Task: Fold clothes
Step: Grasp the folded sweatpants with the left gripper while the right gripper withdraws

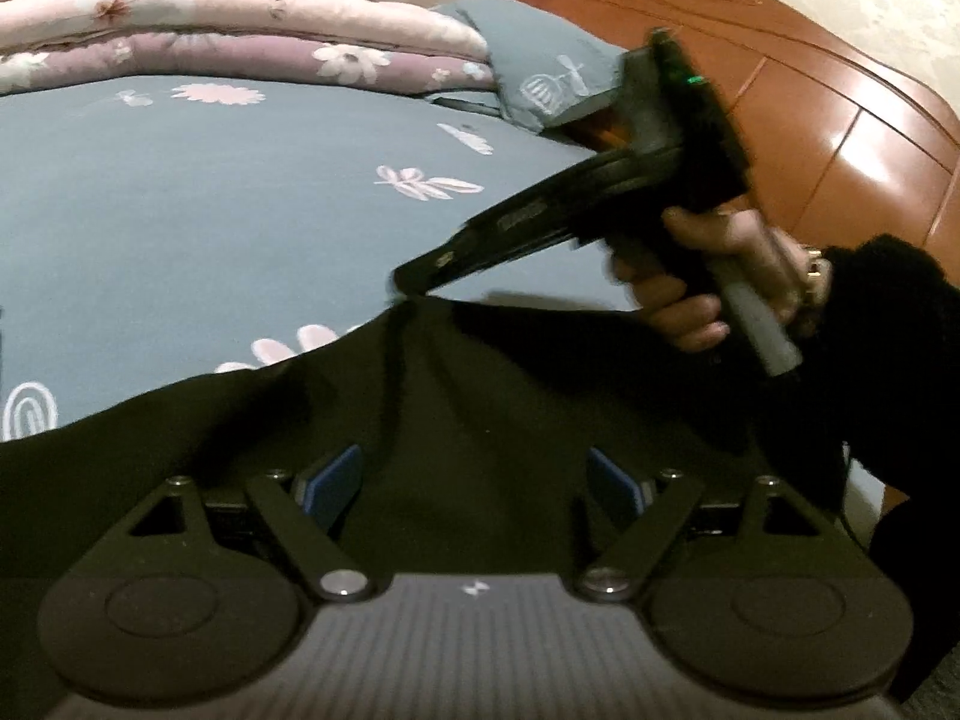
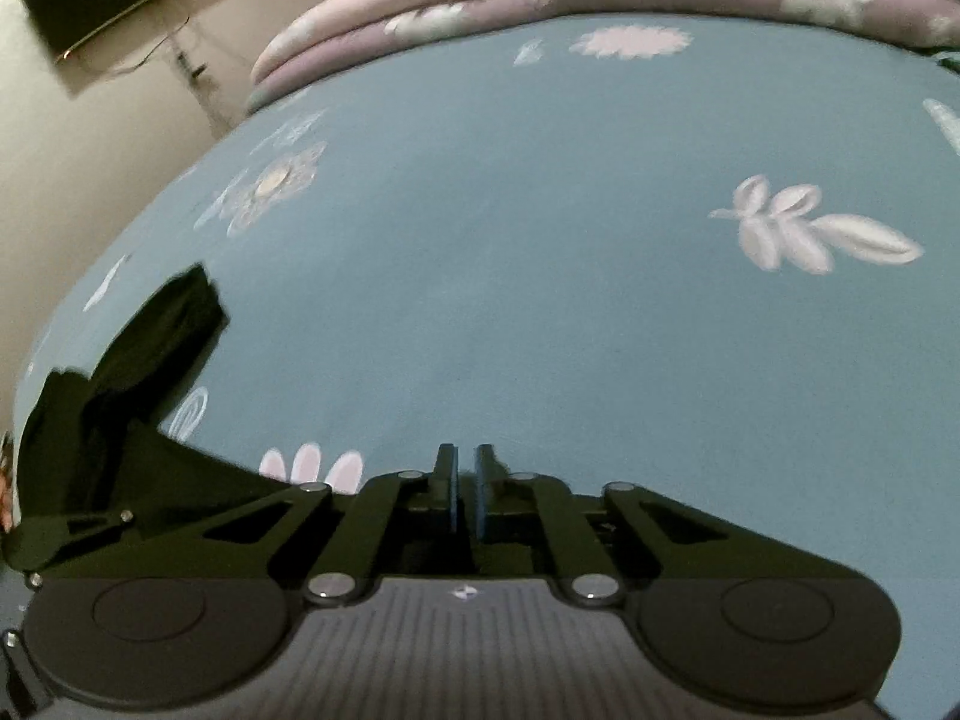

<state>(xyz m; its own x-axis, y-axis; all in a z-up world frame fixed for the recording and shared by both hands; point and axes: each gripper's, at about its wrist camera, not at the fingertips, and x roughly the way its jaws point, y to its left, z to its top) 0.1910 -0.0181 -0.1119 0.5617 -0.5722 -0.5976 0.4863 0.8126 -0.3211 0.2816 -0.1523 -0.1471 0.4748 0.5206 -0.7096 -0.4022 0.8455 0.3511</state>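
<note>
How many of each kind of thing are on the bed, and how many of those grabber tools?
Black garment: 1
Folded floral quilts, pink and mauve: 2
Grey-blue pillow: 1
Handheld two-finger grippers, left gripper and right gripper: 2
Total: 6

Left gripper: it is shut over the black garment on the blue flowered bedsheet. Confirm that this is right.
Not quite. The left gripper is open, not shut: the left wrist view shows its blue pads standing wide apart. The rest holds: it is over the black garment, which lies on the blue flowered bedsheet.
</note>
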